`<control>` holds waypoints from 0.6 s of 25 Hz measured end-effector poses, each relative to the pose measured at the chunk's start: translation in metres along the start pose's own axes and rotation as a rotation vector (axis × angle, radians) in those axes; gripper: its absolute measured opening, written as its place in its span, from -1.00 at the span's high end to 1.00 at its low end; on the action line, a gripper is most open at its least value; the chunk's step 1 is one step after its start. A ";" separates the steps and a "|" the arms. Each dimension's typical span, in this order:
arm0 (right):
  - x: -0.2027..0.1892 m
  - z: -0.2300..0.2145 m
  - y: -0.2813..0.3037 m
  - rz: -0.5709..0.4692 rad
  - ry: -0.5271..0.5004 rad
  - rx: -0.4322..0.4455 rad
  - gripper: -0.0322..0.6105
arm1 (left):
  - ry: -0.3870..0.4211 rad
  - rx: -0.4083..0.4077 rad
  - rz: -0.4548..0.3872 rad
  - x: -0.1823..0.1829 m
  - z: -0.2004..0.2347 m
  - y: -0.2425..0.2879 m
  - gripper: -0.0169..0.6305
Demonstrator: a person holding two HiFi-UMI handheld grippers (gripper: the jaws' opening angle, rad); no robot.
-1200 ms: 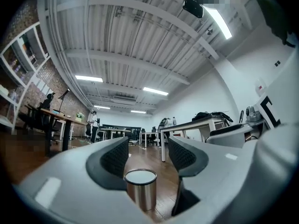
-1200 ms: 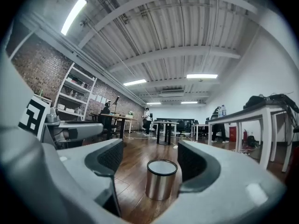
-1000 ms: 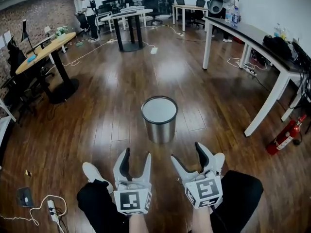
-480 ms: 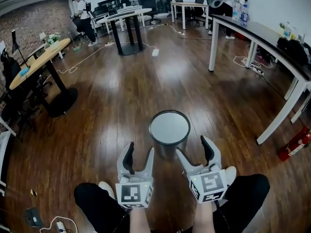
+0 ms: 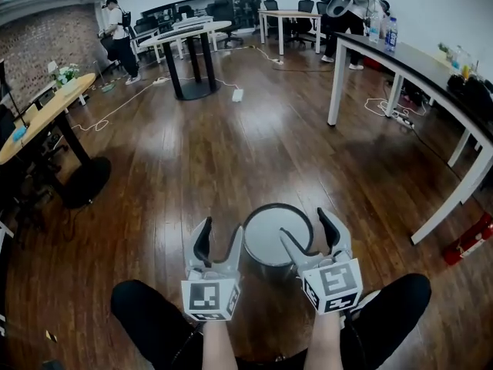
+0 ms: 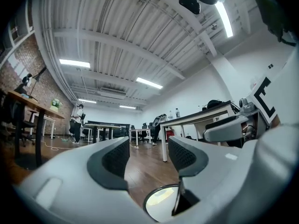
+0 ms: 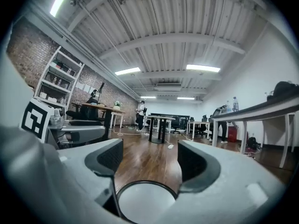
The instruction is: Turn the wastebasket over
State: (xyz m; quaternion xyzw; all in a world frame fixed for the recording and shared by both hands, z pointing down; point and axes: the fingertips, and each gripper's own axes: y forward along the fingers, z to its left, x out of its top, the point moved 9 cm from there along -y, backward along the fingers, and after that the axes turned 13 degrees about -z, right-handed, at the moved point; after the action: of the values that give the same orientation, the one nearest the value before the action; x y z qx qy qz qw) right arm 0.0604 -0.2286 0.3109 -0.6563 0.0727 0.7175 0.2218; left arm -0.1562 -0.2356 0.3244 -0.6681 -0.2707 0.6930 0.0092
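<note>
The wastebasket is a round metal bin with a dark rim and a pale round top face, standing on the wooden floor just in front of my legs. My left gripper hangs open just left of its rim, holding nothing. My right gripper is open over the bin's right edge, also holding nothing. In the left gripper view the wastebasket shows low down, to the right of the left gripper. In the right gripper view the wastebasket lies below the right gripper. Neither gripper touches it.
A long dark table with white legs runs along the right. A fire extinguisher stands by its near leg. A wooden table is at the left and a pedestal table further back. A person stands far off.
The wastebasket has come much nearer in the head view, from well ahead to right under the gripper tips. Both grippers kept their opening and stayed side by side.
</note>
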 end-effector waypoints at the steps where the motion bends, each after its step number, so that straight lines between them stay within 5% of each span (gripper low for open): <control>1: -0.003 0.000 0.010 0.023 -0.006 0.017 -0.20 | -0.003 -0.007 -0.002 -0.003 0.007 0.007 0.06; 15: -0.113 0.050 0.101 0.392 -0.037 0.332 -0.20 | -0.063 0.049 0.117 -0.090 0.076 0.030 0.08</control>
State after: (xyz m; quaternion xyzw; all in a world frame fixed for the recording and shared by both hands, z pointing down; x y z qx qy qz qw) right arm -0.0224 -0.3238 0.4084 -0.5709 0.3112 0.7370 0.1847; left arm -0.2067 -0.3230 0.3930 -0.6602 -0.2143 0.7195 -0.0232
